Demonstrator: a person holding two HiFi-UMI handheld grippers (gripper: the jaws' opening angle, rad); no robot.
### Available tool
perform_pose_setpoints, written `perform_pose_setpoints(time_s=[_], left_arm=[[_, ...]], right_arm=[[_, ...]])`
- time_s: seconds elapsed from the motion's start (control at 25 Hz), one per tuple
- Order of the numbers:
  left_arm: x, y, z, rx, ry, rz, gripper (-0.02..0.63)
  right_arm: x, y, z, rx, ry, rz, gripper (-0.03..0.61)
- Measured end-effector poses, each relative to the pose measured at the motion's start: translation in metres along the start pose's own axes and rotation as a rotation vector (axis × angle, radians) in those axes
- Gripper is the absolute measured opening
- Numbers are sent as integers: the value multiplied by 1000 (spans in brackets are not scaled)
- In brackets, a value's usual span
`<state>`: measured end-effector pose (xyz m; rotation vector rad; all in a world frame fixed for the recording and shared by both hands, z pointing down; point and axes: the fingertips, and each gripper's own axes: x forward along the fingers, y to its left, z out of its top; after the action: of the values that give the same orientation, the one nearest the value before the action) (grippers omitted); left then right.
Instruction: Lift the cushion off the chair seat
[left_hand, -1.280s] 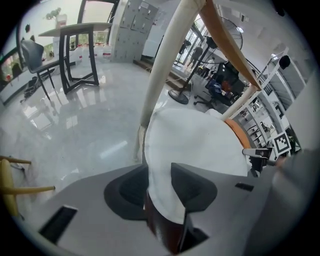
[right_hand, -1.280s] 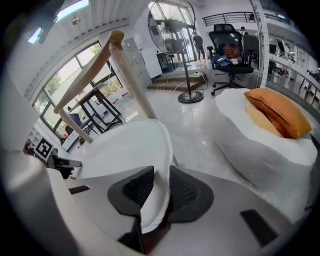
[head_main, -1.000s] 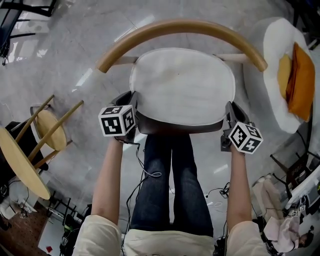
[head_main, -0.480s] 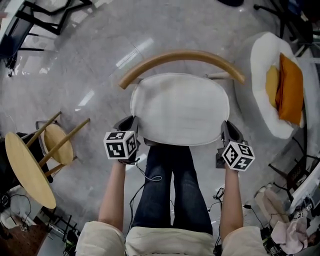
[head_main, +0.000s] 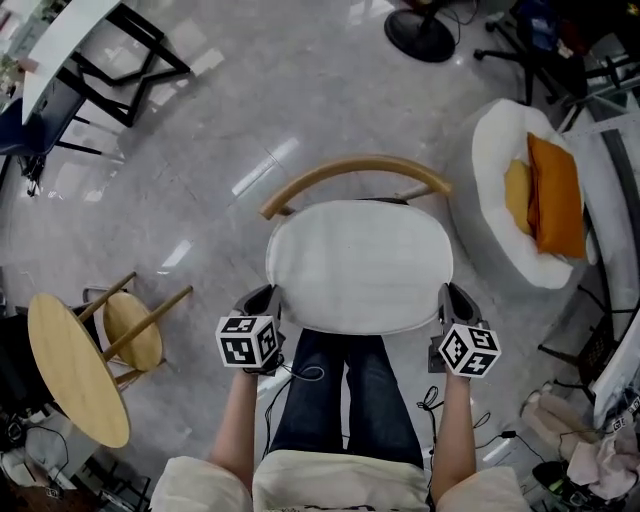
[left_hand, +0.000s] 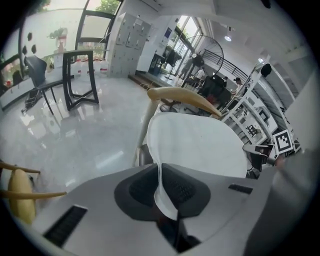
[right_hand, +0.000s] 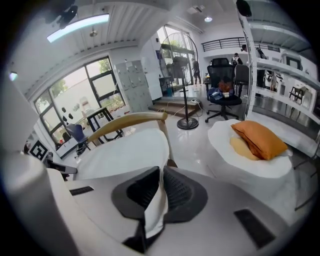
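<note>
A white oval cushion (head_main: 360, 265) hangs flat in the air above the chair, whose curved wooden backrest (head_main: 355, 175) shows behind it. My left gripper (head_main: 265, 300) is shut on the cushion's left edge and my right gripper (head_main: 447, 300) is shut on its right edge. In the left gripper view the thin white rim of the cushion (left_hand: 200, 145) is pinched between the dark pads of the left gripper (left_hand: 162, 187). The right gripper view shows the same: the cushion (right_hand: 125, 152) is squeezed in the right gripper (right_hand: 160, 192). Most of the seat is hidden under the cushion.
A white lounge seat with orange pillows (head_main: 530, 200) stands at the right. A round wooden table (head_main: 75, 365) and a wooden stool (head_main: 135, 330) are at the left. A black frame (head_main: 110, 50) and a fan base (head_main: 420, 35) lie farther off. The person's legs are below the cushion.
Both grippers have risen together with the cushion held between them. The chair and floor now look smaller and farther below, and the cushion is off the seat.
</note>
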<state>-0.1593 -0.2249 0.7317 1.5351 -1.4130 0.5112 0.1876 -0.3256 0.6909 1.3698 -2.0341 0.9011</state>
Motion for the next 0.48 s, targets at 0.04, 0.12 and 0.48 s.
perform_pose_setpoints(time_s=[0.04, 0.12, 0.48], left_arm=[[-10, -4, 1, 4, -6, -4, 38], [-31, -11, 3, 6, -18, -9, 38], [-127, -57, -7, 13, -128, 22, 38]], right_arm=[[-11, 2, 3, 0, -9, -1, 43], [-33, 9, 9, 1, -24, -1, 44], [-133, 25, 24, -18, -116, 32, 44]])
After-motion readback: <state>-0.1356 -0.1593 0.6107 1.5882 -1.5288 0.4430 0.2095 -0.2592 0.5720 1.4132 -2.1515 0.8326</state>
